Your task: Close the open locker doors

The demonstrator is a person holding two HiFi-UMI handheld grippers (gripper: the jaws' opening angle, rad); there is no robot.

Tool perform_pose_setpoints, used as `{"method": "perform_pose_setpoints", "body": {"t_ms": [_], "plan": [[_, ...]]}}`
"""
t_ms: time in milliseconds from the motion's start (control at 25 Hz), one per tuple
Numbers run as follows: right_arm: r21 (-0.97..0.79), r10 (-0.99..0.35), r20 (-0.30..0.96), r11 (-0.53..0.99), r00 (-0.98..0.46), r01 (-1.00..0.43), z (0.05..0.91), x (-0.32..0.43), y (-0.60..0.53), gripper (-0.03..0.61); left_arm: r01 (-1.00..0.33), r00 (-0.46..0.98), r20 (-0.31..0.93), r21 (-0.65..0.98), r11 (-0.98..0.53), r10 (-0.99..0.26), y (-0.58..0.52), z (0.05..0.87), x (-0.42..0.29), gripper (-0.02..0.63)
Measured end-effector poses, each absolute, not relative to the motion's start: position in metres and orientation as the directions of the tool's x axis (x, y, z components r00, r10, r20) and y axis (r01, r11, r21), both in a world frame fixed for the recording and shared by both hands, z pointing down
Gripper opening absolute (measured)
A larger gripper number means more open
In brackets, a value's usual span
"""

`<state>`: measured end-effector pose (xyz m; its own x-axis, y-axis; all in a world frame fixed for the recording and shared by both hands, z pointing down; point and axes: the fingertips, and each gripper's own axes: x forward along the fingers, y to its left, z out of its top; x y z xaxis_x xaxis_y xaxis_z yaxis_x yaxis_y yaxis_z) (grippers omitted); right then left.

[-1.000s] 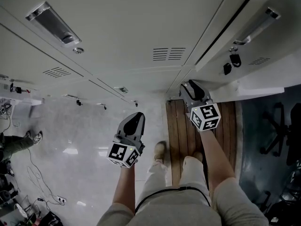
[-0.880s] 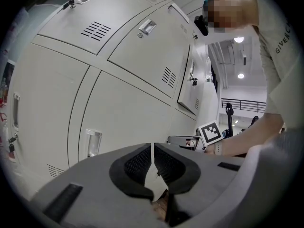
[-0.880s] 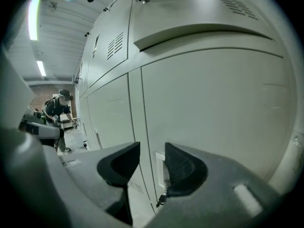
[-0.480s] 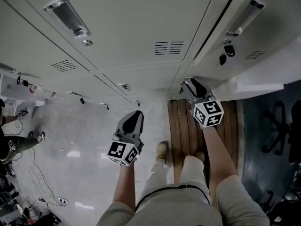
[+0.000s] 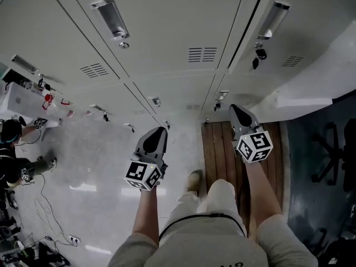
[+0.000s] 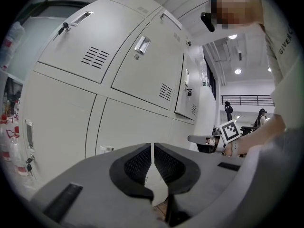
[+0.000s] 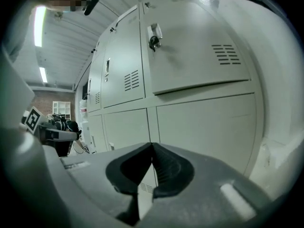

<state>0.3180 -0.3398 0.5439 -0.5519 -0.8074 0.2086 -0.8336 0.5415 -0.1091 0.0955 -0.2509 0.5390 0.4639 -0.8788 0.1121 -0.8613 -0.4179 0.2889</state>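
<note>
Locker doors: flat metal, vented | left hand-held gripper: closed, empty | right hand-held gripper: just closed, empty

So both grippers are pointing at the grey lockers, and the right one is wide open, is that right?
Not quite. The left gripper and the right gripper do both point at the grey lockers, but the right one is shut, not wide open. Its jaws have just closed, with nothing between them. The right gripper view shows this.
</note>
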Motion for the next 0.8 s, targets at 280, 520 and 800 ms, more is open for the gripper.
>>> {"method": "perform_pose_setpoints", "body": {"t_ms": [280,520,800], "plan": [[-0.112,-0.802,0.144,0.569,-0.579,-0.815,0.506,0.318,-0.290,0.000,-0.879,0.413,0.106,0.305,-0.366,-0.904,-0.223,0.531,0.079,0.017],[-0.069,-0.806,0.103,0.579,-0.583,-0.812,0.486,0.321,-0.250,-0.002,-0.888,0.393,0.092,0.296,-0.352,-0.915,-0.193,0.521,0.068,0.017],[-0.075,-0.815,0.085,0.569,-0.574,-0.819,0.468,0.339,-0.178,-0.002,-0.889,0.403,0.071,0.267,-0.372,-0.912,-0.135,0.487,0.080,0.017]]}}
